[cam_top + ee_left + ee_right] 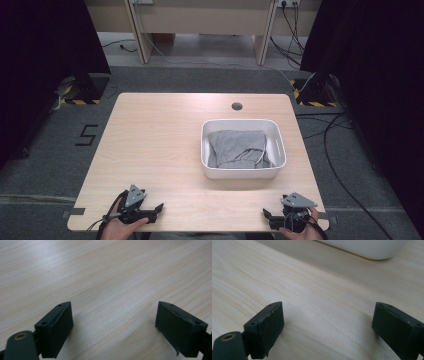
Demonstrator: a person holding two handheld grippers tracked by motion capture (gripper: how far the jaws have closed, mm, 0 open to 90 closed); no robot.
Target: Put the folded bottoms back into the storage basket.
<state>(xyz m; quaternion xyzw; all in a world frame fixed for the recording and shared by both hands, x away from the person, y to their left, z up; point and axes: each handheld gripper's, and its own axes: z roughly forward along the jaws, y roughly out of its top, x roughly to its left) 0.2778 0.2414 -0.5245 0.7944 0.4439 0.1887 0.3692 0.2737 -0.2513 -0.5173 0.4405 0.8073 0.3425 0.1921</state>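
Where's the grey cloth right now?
In the high view, the grey cloth lies crumpled inside the white bin, right of the table's centre, beyond the right gripper.

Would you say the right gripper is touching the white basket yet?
Apart. In the high view, the right gripper sits at the table's near edge, with bare wood between it and the white basket; its jaws stand open.
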